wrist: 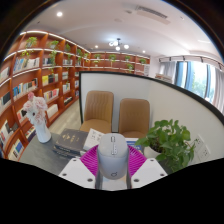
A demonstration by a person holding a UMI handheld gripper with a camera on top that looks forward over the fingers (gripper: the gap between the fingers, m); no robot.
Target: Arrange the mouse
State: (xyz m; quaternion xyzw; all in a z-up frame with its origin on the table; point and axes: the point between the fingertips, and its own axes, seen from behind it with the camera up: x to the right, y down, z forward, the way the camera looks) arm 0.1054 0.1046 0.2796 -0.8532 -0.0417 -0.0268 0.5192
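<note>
A light grey computer mouse (112, 155) sits between my two fingers, its rounded back toward the camera. The magenta pads (92, 160) press against both of its sides. My gripper (112, 165) is shut on the mouse and holds it up above the desk, in front of the white partition (150, 88).
A green potted plant (170, 140) stands just right of the fingers. A stack of books (72, 140) lies on the desk to the left, with a vase of flowers (38, 112) beyond it. Two tan chairs (98, 108) stand behind. Bookshelves (35, 70) line the left wall.
</note>
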